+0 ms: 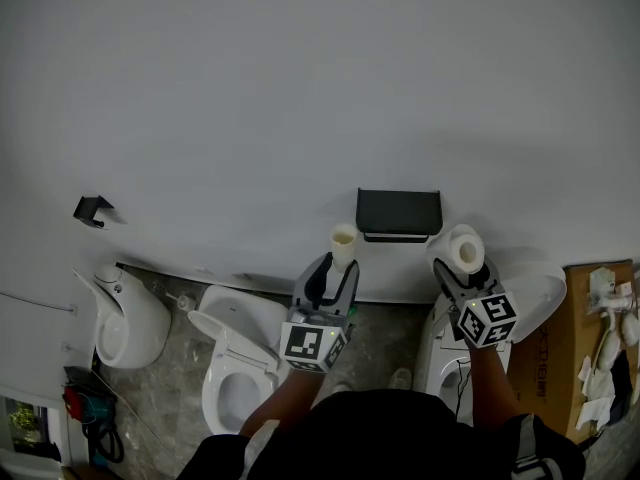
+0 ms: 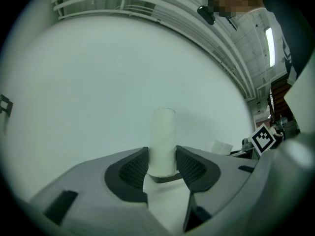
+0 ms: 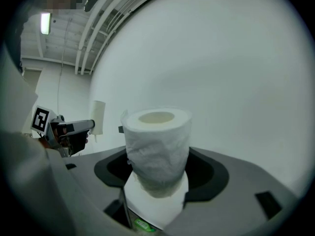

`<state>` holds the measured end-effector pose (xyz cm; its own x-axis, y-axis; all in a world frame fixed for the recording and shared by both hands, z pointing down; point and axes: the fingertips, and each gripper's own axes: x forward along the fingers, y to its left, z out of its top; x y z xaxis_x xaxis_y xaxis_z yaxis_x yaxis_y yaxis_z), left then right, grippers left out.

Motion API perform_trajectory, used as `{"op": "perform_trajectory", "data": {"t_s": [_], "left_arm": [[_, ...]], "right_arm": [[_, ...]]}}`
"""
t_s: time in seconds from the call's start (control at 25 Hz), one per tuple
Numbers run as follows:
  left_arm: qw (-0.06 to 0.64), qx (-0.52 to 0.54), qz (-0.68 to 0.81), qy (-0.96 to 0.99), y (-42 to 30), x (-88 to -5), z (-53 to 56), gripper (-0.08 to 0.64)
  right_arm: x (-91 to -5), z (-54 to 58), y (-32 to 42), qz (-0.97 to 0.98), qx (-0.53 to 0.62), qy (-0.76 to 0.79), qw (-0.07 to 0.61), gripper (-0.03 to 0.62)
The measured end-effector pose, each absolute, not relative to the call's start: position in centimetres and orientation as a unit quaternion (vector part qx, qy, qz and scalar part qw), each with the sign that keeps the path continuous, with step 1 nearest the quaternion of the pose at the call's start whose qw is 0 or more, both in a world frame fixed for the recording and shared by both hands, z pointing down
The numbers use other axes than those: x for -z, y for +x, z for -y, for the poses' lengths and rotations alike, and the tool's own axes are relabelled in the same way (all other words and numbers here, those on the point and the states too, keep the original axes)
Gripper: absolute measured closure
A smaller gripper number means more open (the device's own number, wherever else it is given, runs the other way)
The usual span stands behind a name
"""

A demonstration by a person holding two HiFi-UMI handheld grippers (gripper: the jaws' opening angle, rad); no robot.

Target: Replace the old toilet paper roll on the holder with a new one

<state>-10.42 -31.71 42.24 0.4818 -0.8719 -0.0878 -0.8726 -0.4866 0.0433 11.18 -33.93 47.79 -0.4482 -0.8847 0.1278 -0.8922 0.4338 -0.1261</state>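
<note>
The floor [image 1: 380,338] was grey marbled stone and met a white wall [image 1: 300,88]. Four items stood directly on it, listed from the left of the head view:

- a white urinal-shaped fixture [image 1: 130,323], against the wall
- a white toilet [image 1: 235,363], with its bowl open
- a second white fixture [image 1: 540,298], partly hidden
- a cardboard box [image 1: 555,368] holding white items [image 1: 605,338]

A red-and-black object [image 1: 78,403] with dark cables [image 1: 105,438] lay at the lower left. A black holder [image 1: 398,213] was fixed to the wall.
</note>
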Motion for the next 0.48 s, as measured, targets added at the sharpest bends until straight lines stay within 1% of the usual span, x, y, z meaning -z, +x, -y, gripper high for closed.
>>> {"op": "perform_trajectory", "data": {"t_s": [0.24, 0.48], "left_arm": [[-0.008, -0.046, -0.513, -0.857, -11.2, -42.7, 31.4, 0.388], [-0.009, -0.047, -0.519, -0.853, -11.5, -42.9, 31.3, 0.388]], "right_arm": [[-47.8, 35.1, 11.7, 0.843, -0.133, 0.52, -0.032, 0.295], [-48.8, 36.2, 12.7, 0.82, -0.23, 0.507, -0.132, 0.295]]}}
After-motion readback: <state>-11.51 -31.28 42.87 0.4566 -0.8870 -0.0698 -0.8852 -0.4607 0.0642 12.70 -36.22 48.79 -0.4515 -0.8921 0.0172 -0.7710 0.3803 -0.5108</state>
